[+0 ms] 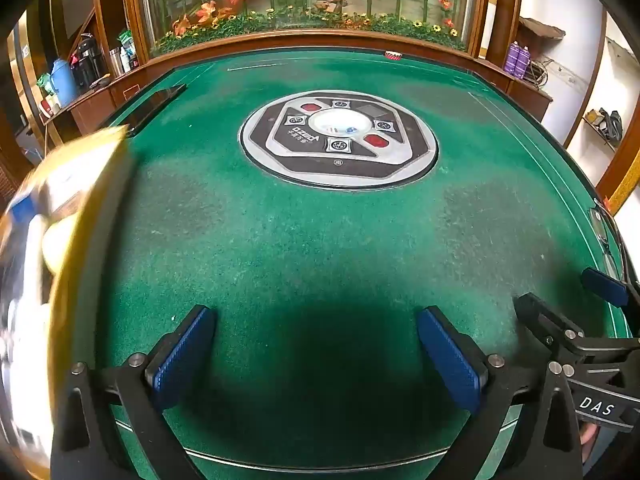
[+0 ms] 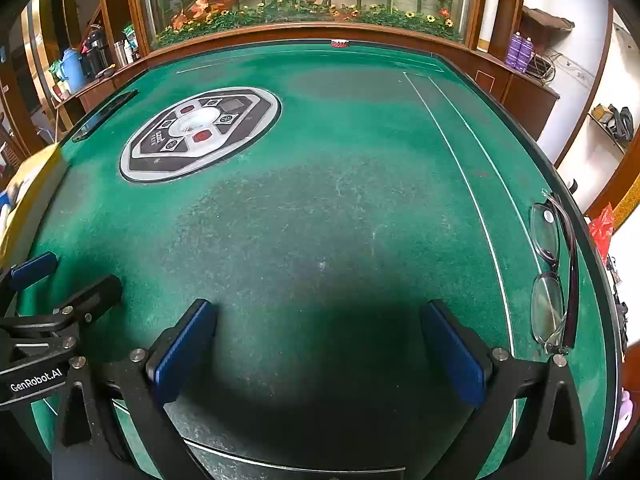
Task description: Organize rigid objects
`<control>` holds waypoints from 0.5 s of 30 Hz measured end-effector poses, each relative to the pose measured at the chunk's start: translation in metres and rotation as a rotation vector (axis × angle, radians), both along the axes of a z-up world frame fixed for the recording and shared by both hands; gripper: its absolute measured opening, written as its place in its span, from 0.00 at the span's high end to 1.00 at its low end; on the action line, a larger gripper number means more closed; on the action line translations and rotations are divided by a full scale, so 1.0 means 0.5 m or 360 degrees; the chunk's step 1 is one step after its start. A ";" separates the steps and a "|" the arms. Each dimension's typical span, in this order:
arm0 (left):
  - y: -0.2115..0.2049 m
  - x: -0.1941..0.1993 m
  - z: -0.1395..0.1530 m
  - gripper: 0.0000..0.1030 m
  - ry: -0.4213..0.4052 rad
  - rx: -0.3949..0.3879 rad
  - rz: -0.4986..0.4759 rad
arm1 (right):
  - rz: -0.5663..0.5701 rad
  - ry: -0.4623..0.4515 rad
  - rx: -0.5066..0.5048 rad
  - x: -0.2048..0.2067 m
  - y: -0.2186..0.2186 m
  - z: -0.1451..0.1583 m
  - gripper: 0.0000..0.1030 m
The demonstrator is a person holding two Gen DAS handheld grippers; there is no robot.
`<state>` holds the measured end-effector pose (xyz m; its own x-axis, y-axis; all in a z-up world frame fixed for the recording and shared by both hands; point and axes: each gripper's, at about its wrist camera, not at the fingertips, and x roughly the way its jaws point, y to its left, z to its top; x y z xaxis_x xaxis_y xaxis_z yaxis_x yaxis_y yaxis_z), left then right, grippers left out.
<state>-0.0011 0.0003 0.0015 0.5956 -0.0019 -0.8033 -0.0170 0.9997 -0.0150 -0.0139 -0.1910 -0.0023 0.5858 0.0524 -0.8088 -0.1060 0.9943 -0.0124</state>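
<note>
Still folded, eyeglasses [image 2: 554,276] just right of the wide-apart right gripper [image 2: 320,350]; left gripper [image 1: 316,354] likewise spread, empty.

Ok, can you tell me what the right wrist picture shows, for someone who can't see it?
The right gripper hovers open and empty over a green felt table. Folded eyeglasses lie near the table's right edge, a round control panel sits to the upper left, and the left gripper pokes in at left.
</note>
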 end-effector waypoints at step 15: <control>0.001 0.008 -0.001 0.00 -0.0001 0.0005 -0.0007 | 0.0005 0.0001 -0.0005 -0.001 0.007 0.000 0.00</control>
